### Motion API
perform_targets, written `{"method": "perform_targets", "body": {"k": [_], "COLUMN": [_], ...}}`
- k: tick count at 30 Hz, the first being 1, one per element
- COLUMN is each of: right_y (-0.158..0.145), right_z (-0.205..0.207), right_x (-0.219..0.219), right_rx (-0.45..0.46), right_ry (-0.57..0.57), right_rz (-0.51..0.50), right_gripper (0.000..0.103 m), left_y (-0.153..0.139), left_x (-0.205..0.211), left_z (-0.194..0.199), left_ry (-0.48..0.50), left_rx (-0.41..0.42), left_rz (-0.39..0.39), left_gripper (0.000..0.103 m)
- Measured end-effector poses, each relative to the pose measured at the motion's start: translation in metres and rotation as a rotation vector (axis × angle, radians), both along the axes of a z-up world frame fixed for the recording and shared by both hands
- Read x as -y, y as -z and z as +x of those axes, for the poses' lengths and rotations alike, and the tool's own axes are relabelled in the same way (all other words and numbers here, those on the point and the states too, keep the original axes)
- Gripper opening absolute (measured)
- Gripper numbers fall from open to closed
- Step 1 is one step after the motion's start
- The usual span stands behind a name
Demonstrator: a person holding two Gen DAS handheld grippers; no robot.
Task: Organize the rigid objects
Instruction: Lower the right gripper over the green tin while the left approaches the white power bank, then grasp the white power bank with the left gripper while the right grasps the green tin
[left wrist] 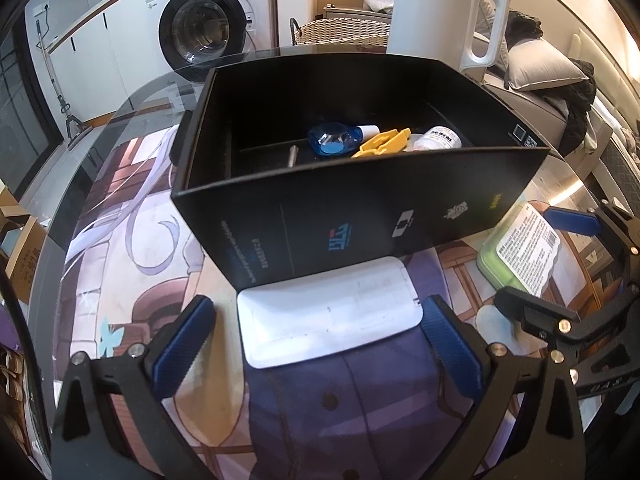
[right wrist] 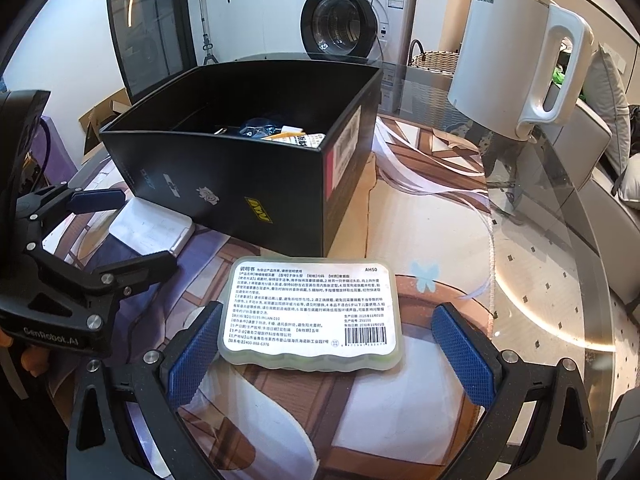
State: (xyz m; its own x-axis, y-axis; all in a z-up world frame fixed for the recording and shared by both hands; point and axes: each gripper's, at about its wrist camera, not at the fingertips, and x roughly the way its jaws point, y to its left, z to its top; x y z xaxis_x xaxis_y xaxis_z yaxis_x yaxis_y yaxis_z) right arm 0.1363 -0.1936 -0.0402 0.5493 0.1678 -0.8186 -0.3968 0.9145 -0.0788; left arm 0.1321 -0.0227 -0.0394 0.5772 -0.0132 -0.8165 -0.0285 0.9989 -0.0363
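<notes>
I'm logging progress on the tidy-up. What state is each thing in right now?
Black box: open-topped, upright, on the table.
Blue bottle: lying inside the box.
Yellow clip: inside the box.
White bottle: lying inside the box.
White flat case: shut, flat on the table, outside the box.
Green case: shut, label up, outside the box.
Left claw: open, around the white case.
Right claw: open, around the green case.
Kettle: upright.

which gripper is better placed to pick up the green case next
Right. The right gripper is open with the green case between its jaws; the left gripper is open around the white case.
</notes>
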Motion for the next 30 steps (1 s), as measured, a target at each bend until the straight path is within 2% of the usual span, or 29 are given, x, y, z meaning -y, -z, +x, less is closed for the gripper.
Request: {"method": "perform_targets", "body": {"k": [5, 9, 20, 30], "right_y": [0.0, 0.0, -0.004, -0.002], "right_z": [-0.001, -0.004, -0.009, -0.01], "right_x": [0.001, 0.002, 0.003, 0.0], "right_rx": [0.001, 0.001, 0.015, -0.001], "right_ry": [-0.002, -0.003, -0.01, -0.024], "right_rz": [-0.002, -0.001, 0.012, 0.016], "right_gripper": [0.102, 0.102, 0.102, 0.101], "left_y": [0.0, -0.003, -0.004, -0.018], "left_x": [0.001, 0.002, -0.001, 0.001], "left_z": [0.001, -0.003, -0.013, -0.025], "left_ry": [-0.005, 0.016, 0.047, 0.075], "left_rx": [0.002, 0.022, 0.037, 0.092], "left_rz": [0.002, 0.0, -0.01, -0.001], "left_gripper": [0.102, 0.09, 0.09, 0.09]}}
